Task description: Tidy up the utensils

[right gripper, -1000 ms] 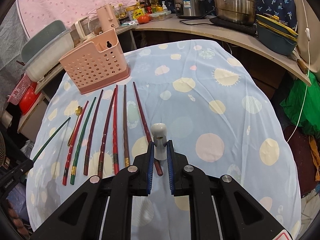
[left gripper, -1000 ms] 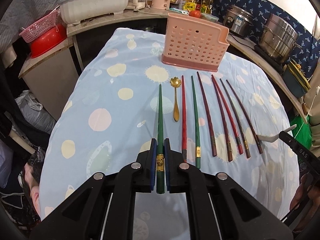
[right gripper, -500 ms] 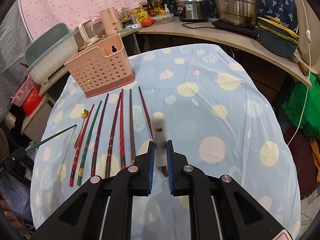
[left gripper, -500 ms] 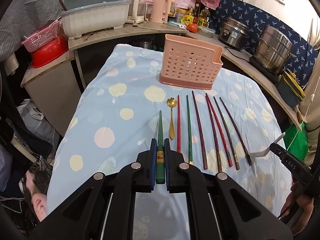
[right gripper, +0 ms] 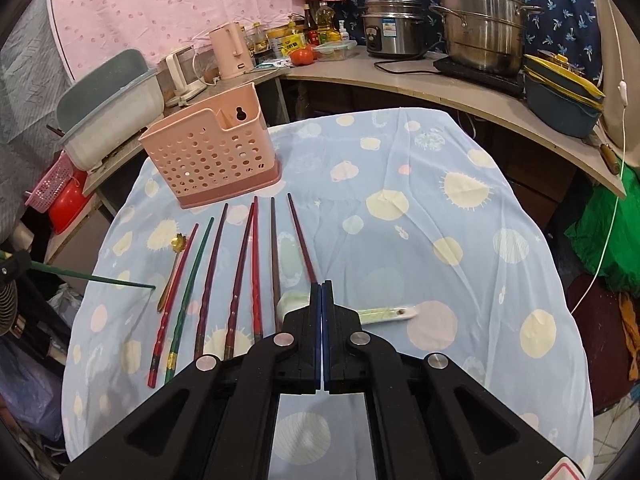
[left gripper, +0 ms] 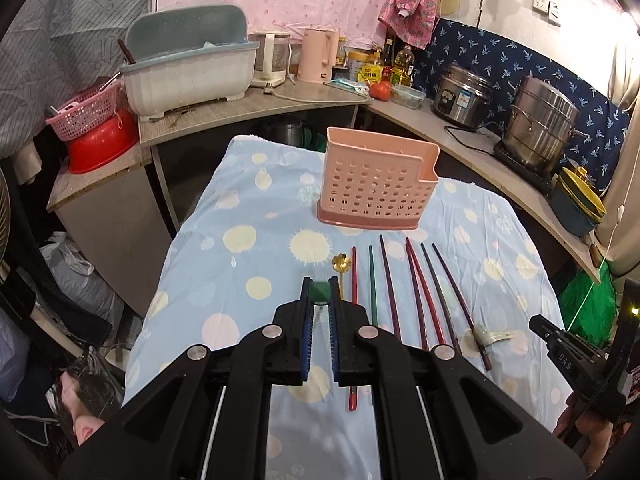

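Left gripper (left gripper: 319,300) clamped on a green chopstick (right gripper: 92,278). From the left wrist view only its square butt end shows between the blue pads, slightly blurred. In the right wrist view the same stick slants in from the left edge, thin tip hanging just above the cloth, clear of the row.

Right gripper (right gripper: 321,286) has its jaws pressed together with nothing between them. The white ceramic spoon (right gripper: 384,314) lies on the tablecloth (right gripper: 400,240) just beyond the fingertips (blurred; bowl to the left, handle to the right, small dark hole near the handle end). It crosses the butt end of the rightmost chopstick.

Row of chopsticks on the cloth, tips toward the pink holder (right gripper: 208,160): one red (right gripper: 172,308), one green with a gold band (right gripper: 190,292), then five dark red-brown ones fanned out, some with gold bands and carved twisty grips. Two of the middle ones touch at the tips. A small gold spoon (right gripper: 174,260) with a flower-shaped bowl lies at the left end of the row, just beside the red stick.

Holder is perforated pink plastic on a darker pink base, upright, far side of the table; whether anything is inside it cannot be told.
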{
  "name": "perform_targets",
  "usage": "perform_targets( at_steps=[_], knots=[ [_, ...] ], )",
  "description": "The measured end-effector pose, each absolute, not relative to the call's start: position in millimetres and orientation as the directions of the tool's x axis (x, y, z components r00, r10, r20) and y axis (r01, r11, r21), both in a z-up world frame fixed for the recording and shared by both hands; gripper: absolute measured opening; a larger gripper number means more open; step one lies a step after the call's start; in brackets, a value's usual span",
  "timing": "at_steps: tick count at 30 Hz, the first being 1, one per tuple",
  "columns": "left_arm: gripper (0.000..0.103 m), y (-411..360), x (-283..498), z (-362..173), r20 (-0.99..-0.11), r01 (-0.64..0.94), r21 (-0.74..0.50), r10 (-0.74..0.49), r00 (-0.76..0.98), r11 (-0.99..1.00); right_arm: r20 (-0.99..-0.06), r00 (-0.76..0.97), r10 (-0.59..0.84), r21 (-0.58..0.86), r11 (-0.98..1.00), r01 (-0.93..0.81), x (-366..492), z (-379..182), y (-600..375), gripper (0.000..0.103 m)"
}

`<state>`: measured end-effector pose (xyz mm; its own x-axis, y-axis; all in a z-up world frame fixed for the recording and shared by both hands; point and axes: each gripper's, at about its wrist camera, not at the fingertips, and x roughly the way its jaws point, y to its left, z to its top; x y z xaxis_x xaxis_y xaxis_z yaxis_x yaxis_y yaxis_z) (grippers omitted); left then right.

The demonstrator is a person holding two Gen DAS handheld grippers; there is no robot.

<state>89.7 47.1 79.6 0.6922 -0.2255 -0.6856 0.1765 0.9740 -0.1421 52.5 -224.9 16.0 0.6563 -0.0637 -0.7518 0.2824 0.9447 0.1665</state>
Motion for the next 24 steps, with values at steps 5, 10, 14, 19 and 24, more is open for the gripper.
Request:
perform_targets(
  at_steps=[5,10,14,19,24],
  knots=[
    [0.007,44,88,73,-0.696,0.182,-0.147,-0.232,0.679,0.972,-0.766,0.639,-0.073,0.175,0.932,0.316,44,5,-233,0.009],
    [0.007,43,88,64,-0.713,0.178,-0.157,-0.236,0.661,0.971,-0.784,0.614,-0.09,0.17,0.92,0.352,36,-13,-248,0.031],
    [0.007,42,87,61,-0.719,0.174,-0.159,-0.235,0.654,0.972,-0.802,0.592,-0.074,0.16,0.929,0.334,41,-30,-260,0.031],
    [0.007,39,88,58,-0.727,0.17,-0.155,-0.229,0.647,0.973,-0.8,0.595,-0.085,0.136,0.938,0.318,57,-40,-273,0.031],
    [0.007,37,91,52,-0.742,0.16,-0.151,-0.219,0.634,0.975,-0.829,0.56,-0.009,0.181,0.942,0.283,75,-58,-283,0.031]
  ],
)
